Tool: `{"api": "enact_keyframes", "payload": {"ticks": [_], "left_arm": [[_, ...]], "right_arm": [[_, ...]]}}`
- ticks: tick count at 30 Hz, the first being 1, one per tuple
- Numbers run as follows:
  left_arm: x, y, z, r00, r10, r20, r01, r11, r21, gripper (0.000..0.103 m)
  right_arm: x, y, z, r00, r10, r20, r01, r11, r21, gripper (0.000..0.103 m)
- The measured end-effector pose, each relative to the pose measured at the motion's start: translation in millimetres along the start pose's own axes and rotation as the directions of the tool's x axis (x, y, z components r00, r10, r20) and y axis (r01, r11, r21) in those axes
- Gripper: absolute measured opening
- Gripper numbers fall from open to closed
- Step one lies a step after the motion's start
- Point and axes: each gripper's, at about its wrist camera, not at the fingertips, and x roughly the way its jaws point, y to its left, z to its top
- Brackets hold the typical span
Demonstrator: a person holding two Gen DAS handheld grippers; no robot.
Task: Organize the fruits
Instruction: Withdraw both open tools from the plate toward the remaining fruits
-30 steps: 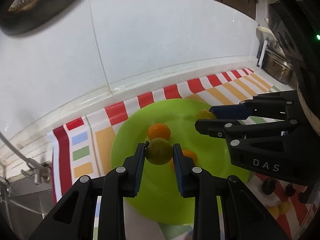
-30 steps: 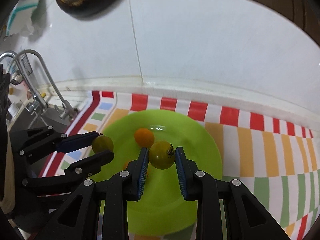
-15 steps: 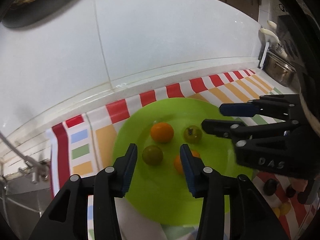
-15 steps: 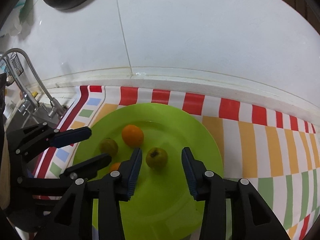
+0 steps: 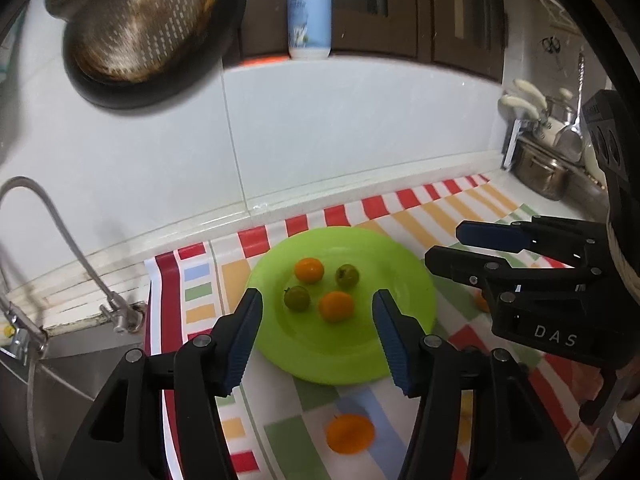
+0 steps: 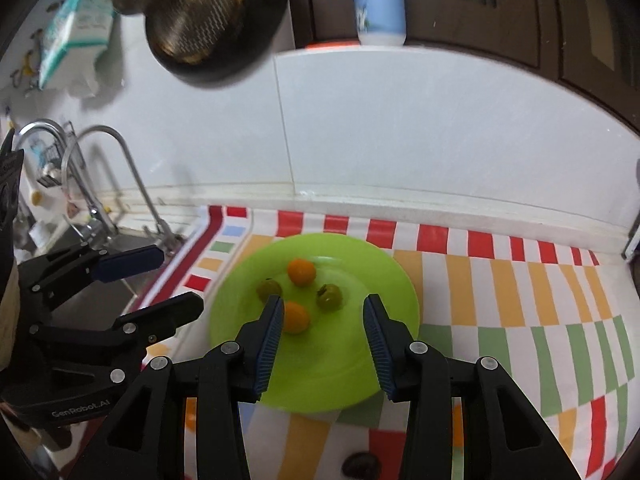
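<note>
1. The scene was a kitchen worktop [image 5: 460,168] backed by white tiles, covered with a striped, chequered cloth [image 5: 440,204] in red, orange, green and blue.
2. A lime-green plate [image 5: 304,352] lay on the cloth and held four small fruits: an orange one [image 5: 309,270] at the back, a green one [image 5: 347,275] beside it, another green one [image 5: 297,298] to the left, and a second orange one [image 5: 336,306] nearest the camera.
3. A loose orange fruit [image 5: 349,433] sat on the cloth, off the plate, on its near side.
4. The left gripper [image 5: 318,338] hovered above the plate's near edge, tilted downward; its jaws had just been opening and stood moderately apart with nothing between them.
5. The right gripper [image 6: 320,342] hung beside it over the same plate, jaws parted and empty after just opening.
6. A tap [image 6: 120,160] stood by the sink at left; a metal colander [image 5: 136,20] hung on the wall, with a blue-white bottle [image 5: 309,12] on the ledge above.
</note>
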Motion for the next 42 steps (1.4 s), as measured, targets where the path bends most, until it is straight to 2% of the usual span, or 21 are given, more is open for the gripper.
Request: {"api": "enact_keyframes", "payload": {"ticks": [3,9,18,22,32,36,42], "left_arm": [[-15.0,-8.7,-4.9,1.000,0.001,0.012,-0.001,1.000,-0.001,0.061],[-42.2,-22.8,-19.3,0.998,0.034,0.050,-0.035,0.999,0.022,0.062],[-60.9,-29.0,-45.3,0.992,0.088,0.086,-0.093,0.994,0.058,0.066],[-60.3,-28.4,-55.3,0.990,0.108,0.095,-0.116,0.990,0.085,0.066],[-50.5,-30.3,-74.1,0.992,0.091,0.086,-0.101,0.987,0.125,0.069],[-43.9,-30.2,-82.7,0.994,0.086,0.071,-0.095,0.987,0.131,0.069],[-32.0,-23.6,-94.8,0.997,0.072,0.023,-0.074,0.990,0.122,0.071]], "right_arm": [[-20.8,1.9,-6.2,1.000,-0.008,0.029,0.008,1.000,0.008,0.042],[-52.7,1.3,-24.8,0.997,-0.052,0.056,0.049,0.998,0.040,0.042],[-77.9,4.9,-63.0,0.989,-0.136,0.065,0.129,0.987,0.093,0.042],[-82.4,8.3,-82.5,0.982,-0.179,0.060,0.171,0.978,0.121,0.042],[-80.9,10.8,-115.6,0.972,-0.235,-0.003,0.232,0.956,0.178,0.042],[-82.7,10.3,-126.1,0.960,-0.279,-0.016,0.276,0.942,0.191,0.042],[-80.6,18.5,-138.4,0.953,-0.301,-0.035,0.302,0.933,0.193,0.042]]}}
